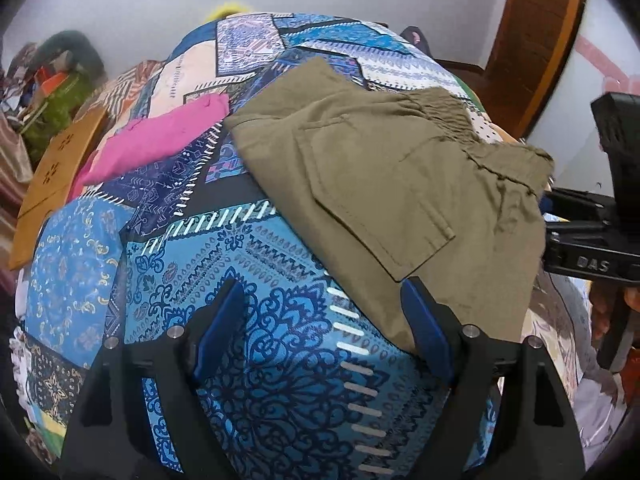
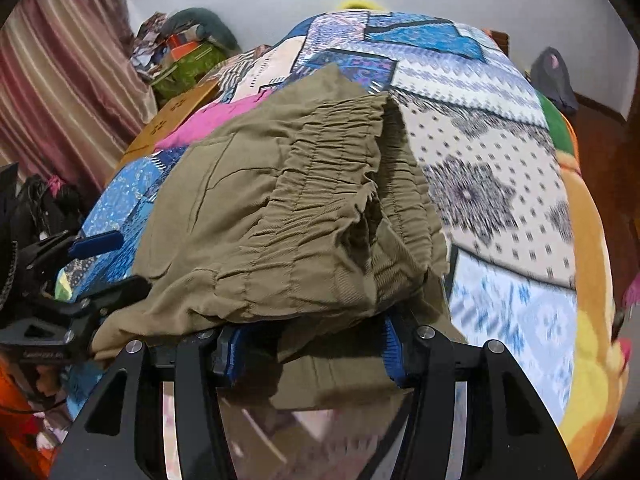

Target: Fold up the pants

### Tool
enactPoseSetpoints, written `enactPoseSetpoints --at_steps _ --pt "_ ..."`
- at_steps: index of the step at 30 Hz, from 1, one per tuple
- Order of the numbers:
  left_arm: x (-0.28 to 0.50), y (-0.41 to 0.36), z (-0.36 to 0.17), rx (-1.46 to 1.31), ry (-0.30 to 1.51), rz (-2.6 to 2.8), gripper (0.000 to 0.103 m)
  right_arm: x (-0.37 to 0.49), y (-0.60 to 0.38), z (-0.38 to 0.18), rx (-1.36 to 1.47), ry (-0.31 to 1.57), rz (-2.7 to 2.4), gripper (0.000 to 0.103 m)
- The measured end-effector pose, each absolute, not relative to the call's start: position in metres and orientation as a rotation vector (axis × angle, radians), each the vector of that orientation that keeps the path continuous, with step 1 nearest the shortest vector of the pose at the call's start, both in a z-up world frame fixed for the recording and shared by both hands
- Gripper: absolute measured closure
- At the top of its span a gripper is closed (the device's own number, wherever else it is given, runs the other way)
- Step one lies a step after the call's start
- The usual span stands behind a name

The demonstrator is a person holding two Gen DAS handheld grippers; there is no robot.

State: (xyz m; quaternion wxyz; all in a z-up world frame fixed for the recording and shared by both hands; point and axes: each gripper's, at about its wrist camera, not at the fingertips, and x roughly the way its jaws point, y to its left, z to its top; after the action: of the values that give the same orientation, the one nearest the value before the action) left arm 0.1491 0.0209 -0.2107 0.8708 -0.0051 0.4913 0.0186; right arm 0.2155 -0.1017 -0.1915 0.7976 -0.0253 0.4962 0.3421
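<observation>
Olive pants point(image 1: 400, 184) lie beside the left gripper's point(image 1: 320, 320) wide jaws; right gripper point(image 2: 308, 344) wide, waistband draped over its jaws

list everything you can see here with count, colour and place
pants: one, olive, folded on the bedspread, waistband toward the right gripper
bedspread: one, blue patchwork, covering the bed
pink cloth: one, pink, on the bedspread left of the pants
board: one, tan with cut-out flowers, at the bed's left edge
clutter pile: several items, mixed green and orange, against the far wall
curtain: one, dusky pink, far left in the right wrist view
door: one, brown wood, far right
left gripper: one, black with blue pads, jaws open, above the bedspread at the pants' near edge
right gripper: one, black with blue pads, jaws open with the pants' waistband draped over them
</observation>
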Motion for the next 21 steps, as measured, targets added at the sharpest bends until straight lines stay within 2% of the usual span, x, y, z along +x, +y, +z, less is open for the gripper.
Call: enactPoseSetpoints --at_steps 5,13,19,21 --pt "0.154 0.032 -0.199 -0.03 1.045 0.031 0.032 0.222 -0.096 -0.184 -0.095 1.07 0.724 0.053" --pt "0.176 0.091 -0.161 -0.051 0.982 0.064 0.032 0.195 -0.132 -0.15 -0.03 1.019 0.648 0.053" --pt "0.208 0.103 -0.163 0.0 0.962 0.021 0.032 0.173 -0.114 -0.126 -0.008 0.966 0.637 0.053" --pt "0.215 0.099 -0.167 0.053 0.951 0.031 0.032 0.167 -0.099 -0.125 -0.01 0.96 0.638 0.049"
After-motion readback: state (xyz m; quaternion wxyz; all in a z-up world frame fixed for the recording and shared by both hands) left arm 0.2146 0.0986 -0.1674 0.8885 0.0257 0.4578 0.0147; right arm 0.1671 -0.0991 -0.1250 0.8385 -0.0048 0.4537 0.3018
